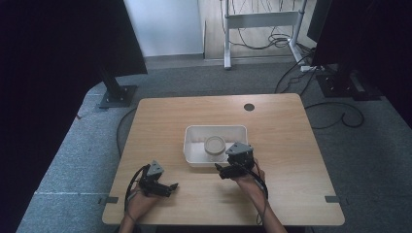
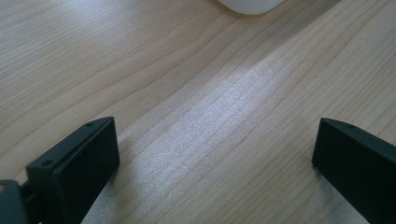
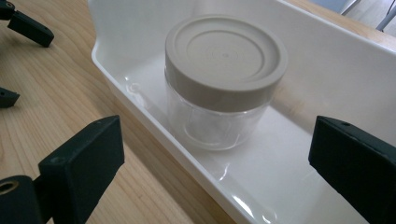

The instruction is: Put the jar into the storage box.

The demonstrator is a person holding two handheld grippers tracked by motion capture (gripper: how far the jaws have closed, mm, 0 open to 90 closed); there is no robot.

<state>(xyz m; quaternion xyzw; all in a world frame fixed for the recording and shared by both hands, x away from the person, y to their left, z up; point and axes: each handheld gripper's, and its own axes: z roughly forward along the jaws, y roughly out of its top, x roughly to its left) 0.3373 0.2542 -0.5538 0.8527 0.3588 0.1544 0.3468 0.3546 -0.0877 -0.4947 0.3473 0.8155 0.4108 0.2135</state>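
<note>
On the wooden bench (image 1: 282, 145) a white tray (image 3: 327, 60) holds a clear jar (image 3: 219, 116), seemingly empty, with a beige lid (image 3: 224, 56). The right hand-held gripper (image 3: 215, 163) hovers at the tray's near rim, jaws wide, holding nothing. The left hand-held gripper (image 2: 215, 158) gapes over bare wood.

Left claw (image 1: 171, 186) and right claw (image 1: 219, 168) both gape wide, hand-held low.
</note>
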